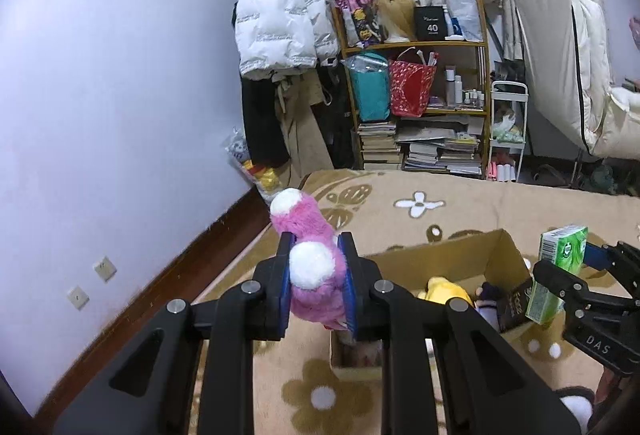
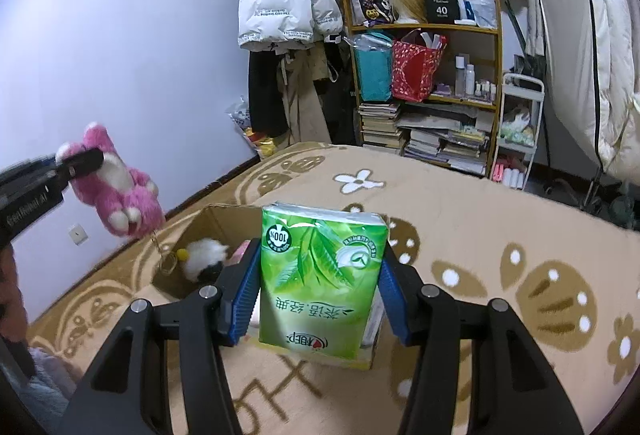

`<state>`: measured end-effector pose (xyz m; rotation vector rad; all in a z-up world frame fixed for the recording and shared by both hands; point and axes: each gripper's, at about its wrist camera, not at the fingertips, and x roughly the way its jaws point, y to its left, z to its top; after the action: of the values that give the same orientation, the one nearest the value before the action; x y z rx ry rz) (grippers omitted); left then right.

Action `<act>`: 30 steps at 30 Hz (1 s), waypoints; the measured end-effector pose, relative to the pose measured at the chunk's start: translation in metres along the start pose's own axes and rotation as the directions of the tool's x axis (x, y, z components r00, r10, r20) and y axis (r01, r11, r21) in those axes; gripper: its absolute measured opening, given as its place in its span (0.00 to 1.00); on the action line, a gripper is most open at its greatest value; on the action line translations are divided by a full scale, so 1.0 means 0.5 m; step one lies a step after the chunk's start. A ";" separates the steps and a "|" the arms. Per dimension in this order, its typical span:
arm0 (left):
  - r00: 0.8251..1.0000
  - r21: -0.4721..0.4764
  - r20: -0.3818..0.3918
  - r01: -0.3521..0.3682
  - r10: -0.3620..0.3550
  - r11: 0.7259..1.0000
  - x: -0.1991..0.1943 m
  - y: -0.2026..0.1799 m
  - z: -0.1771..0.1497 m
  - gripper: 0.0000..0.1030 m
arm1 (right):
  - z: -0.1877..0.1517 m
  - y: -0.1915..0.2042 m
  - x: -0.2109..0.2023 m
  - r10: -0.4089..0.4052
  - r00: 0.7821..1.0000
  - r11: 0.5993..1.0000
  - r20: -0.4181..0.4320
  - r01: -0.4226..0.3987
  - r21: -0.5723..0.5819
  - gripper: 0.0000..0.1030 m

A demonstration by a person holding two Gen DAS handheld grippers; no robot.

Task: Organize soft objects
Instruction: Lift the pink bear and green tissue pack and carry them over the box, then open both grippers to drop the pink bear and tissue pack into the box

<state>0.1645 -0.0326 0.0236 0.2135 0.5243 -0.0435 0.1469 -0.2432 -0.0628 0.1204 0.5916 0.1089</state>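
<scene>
1. Left claw [image 1: 316, 275]: pressed tight on pink plush bear [image 1: 310, 255], blue pads squeezing its body; bear's head and white-tipped ears projecting ahead of the fingertips, legs dangling below in the right wrist view.
2. Right claw [image 2: 320, 275]: pinching green tissue pack [image 2: 320, 275] by its two sides, pack upright, print inverted.
3. Below and between both claws: open cardboard box [image 1: 448, 255] on the patterned beige blanket [image 2: 460, 203].
4. Inside the box: yellow plush [image 1: 444, 289], white fluffy toy [image 2: 204, 255].
5. Far ahead of both claws: wooden shelf [image 1: 416, 45] with books, bags.
</scene>
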 end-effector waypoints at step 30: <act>0.976 -0.012 -0.198 0.091 -0.092 0.996 0.203 -0.088 -0.081 0.60 | -0.024 -0.055 0.124 0.089 0.993 0.992 -0.072 -0.082 0.099 0.71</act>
<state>0.2282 -0.0657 -0.0695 0.1916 0.7330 -0.1117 0.1931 -0.2607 -0.1105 0.2356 0.6684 0.1690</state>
